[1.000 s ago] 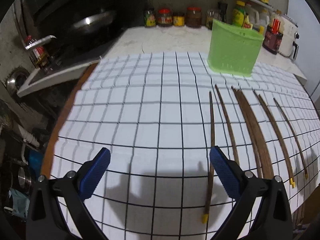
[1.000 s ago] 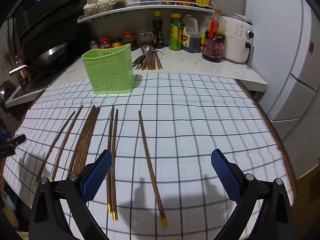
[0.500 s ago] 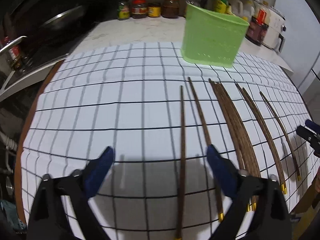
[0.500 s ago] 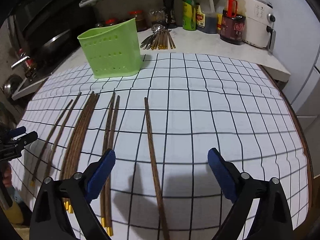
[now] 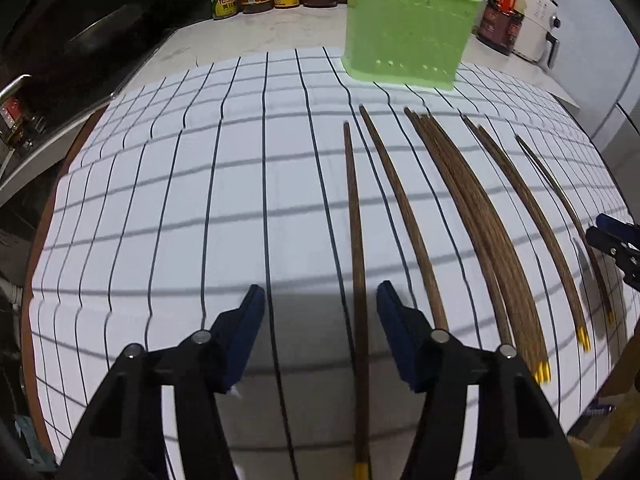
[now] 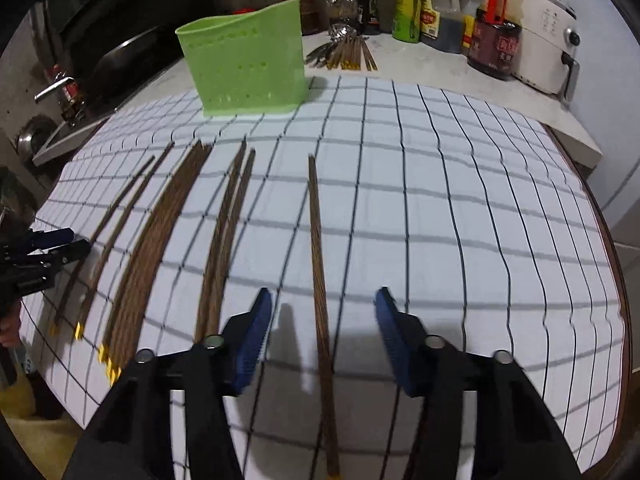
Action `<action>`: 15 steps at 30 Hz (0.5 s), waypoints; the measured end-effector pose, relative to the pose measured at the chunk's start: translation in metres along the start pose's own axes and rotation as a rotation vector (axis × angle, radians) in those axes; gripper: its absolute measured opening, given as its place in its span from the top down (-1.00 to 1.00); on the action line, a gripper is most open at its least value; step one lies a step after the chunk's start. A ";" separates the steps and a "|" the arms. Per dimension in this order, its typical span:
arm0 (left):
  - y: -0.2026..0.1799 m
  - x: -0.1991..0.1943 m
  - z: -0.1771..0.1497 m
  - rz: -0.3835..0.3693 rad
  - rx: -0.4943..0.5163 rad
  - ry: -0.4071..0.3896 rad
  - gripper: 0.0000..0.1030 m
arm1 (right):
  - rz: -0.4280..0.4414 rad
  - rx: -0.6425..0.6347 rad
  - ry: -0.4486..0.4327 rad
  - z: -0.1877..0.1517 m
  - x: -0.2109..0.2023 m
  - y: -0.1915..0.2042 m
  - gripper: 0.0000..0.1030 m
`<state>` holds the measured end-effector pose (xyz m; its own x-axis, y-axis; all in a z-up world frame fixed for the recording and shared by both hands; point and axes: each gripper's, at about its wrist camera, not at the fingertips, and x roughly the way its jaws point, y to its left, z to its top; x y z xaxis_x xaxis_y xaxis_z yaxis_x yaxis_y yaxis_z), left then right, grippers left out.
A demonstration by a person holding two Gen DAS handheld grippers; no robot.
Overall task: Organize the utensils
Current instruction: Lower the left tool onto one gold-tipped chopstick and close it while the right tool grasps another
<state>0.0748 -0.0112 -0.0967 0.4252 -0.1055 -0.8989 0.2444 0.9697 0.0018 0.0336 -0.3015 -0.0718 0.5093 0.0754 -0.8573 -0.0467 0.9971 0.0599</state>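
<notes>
I found all chopsticks (image 6: 160, 236) lying loose on the checked surface (image 6: 460, 220), none visibly in the green holder (image 6: 248, 68), with my left gripper (image 5: 320, 300) and right gripper (image 6: 322, 304) both apart, empty.

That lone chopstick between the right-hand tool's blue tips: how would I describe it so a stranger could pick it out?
Start at the green utensil holder at the far edge of the checked cloth, then come toward the camera. The brown chopsticks lie in a row; the lone chopstick is the rightmost. Unlike its paired or bundled neighbours, it lies alone, with a wide gap beside it.
</notes>
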 end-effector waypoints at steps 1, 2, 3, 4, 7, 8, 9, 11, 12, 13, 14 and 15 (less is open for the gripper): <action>0.000 -0.002 -0.006 0.003 0.006 0.001 -0.06 | -0.004 -0.003 -0.001 -0.006 -0.001 0.000 0.19; -0.002 -0.004 -0.011 0.009 0.017 -0.004 -0.02 | -0.004 -0.002 -0.001 -0.011 -0.002 0.000 0.29; -0.004 -0.007 -0.017 0.014 0.033 -0.006 0.04 | -0.001 -0.003 -0.001 -0.014 -0.003 0.001 0.32; -0.005 -0.009 -0.021 0.016 0.040 -0.007 0.08 | 0.003 -0.005 -0.002 -0.019 -0.005 0.002 0.36; -0.009 -0.016 -0.035 0.019 0.066 -0.012 0.24 | 0.003 -0.015 -0.005 -0.033 -0.010 0.007 0.37; -0.011 -0.019 -0.040 0.019 0.074 -0.016 0.26 | -0.001 -0.019 -0.005 -0.037 -0.012 0.008 0.37; -0.013 -0.022 -0.046 0.018 0.083 -0.018 0.26 | -0.009 -0.022 -0.006 -0.043 -0.015 0.009 0.37; -0.015 -0.027 -0.057 0.016 0.094 -0.027 0.26 | -0.025 -0.023 -0.008 -0.052 -0.019 0.010 0.37; -0.015 -0.030 -0.063 0.015 0.095 -0.031 0.26 | -0.027 -0.023 -0.010 -0.058 -0.021 0.010 0.37; -0.016 -0.033 -0.070 0.012 0.093 -0.039 0.26 | -0.026 -0.024 -0.017 -0.063 -0.023 0.010 0.34; -0.015 -0.035 -0.075 0.010 0.090 -0.045 0.26 | -0.024 -0.025 -0.027 -0.070 -0.027 0.010 0.34; -0.016 -0.037 -0.077 0.011 0.091 -0.051 0.26 | -0.023 -0.024 -0.033 -0.074 -0.029 0.010 0.34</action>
<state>-0.0120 -0.0057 -0.0976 0.4717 -0.1082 -0.8751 0.3165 0.9471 0.0535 -0.0451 -0.2946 -0.0840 0.5383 0.0526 -0.8411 -0.0550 0.9981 0.0272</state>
